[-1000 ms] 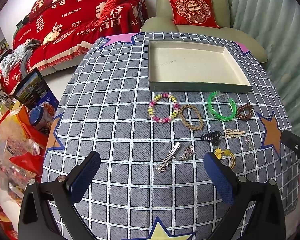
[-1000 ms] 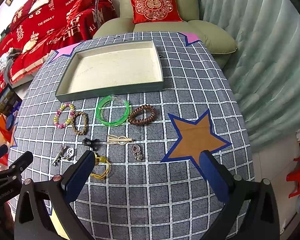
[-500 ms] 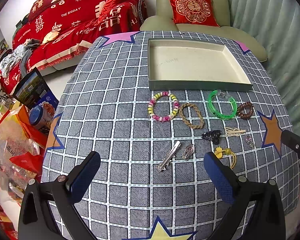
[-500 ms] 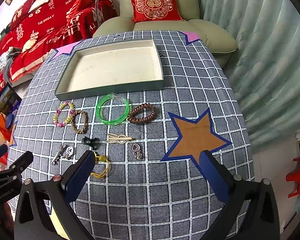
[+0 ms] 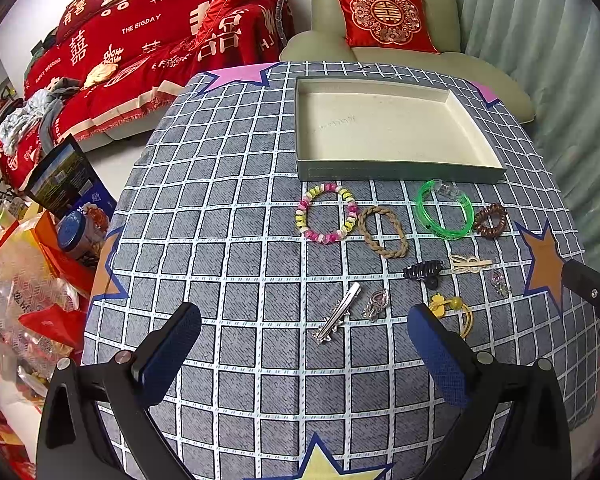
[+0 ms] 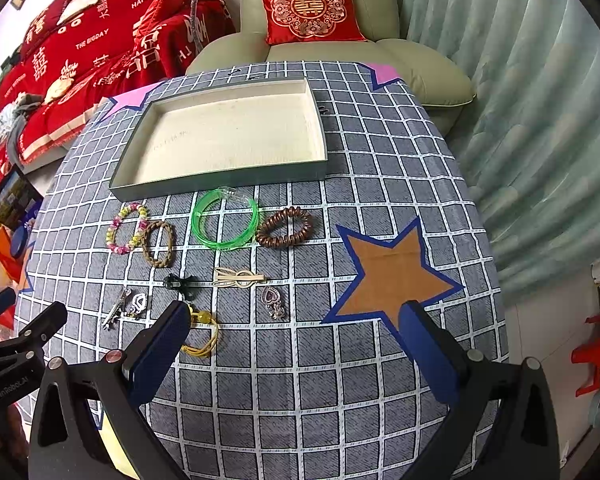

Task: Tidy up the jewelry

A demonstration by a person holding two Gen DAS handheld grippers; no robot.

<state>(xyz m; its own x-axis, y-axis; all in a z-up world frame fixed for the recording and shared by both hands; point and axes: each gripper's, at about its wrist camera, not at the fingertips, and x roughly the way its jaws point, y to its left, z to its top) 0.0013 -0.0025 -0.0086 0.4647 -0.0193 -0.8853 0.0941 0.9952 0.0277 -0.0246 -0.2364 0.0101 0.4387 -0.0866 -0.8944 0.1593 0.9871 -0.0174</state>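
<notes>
Jewelry, unsorted — beaded bracelet [image 5: 326, 213], braided band [image 5: 383, 232], green bangle [image 5: 444, 213], brown coil tie [image 5: 489, 221], all just before empty tray [image 5: 396, 170]. Left gripper [image 5: 304, 338], right gripper [image 6: 296, 334]: jaws apart, holding nothing. Step: first pick — next, close on one piece.

"HAPPY WEDDING" (also "THE BIGDAY"), red blanket [image 5: 152, 36]

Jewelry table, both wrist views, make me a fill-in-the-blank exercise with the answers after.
1. The shallow grey cardboard tray with the cream lining holds ____ pieces of jewelry.
2. The translucent green plastic bangle lies between the braided tan rope bracelet and the ____ spiral hair tie.
3. Both the left gripper and the right gripper have their jaws ____.

Missing words: no; brown; open
</notes>
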